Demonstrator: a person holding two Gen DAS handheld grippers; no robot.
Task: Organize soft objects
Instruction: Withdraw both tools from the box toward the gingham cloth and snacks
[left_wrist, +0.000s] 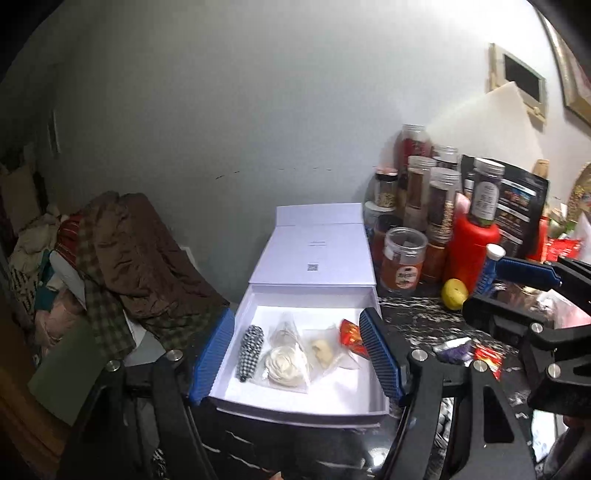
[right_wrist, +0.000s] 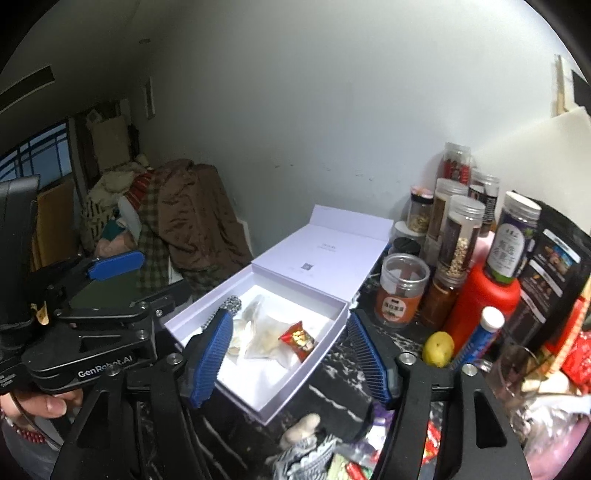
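A white box (left_wrist: 243, 325) lies with its lid folded back on the dark marbled counter. Inside it are a black-and-white houndstooth piece (left_wrist: 251, 352), a cream fabric rose (left_wrist: 286, 363) in a clear bag, a beige item (left_wrist: 325, 350) in another bag and a red packet (left_wrist: 351, 336). My left gripper (left_wrist: 297, 354) hovers above the box's near edge, open and empty. My right gripper (right_wrist: 288, 356) is open too, above the box's (right_wrist: 310, 365) right corner and holding nothing. The red packet (right_wrist: 297, 338) lies just beyond it. Each gripper shows in the other's view: the right gripper (left_wrist: 491, 291) and the left gripper (right_wrist: 147, 284).
Several spice jars (right_wrist: 458, 236), a red bottle (right_wrist: 480, 306), a lemon (right_wrist: 437, 349) and a black pouch (right_wrist: 554, 266) crowd the counter to the right of the box. Loose wrappers and a dark sock (right_wrist: 332, 406) lie near the front. A clothes pile (left_wrist: 140, 258) sits to the left.
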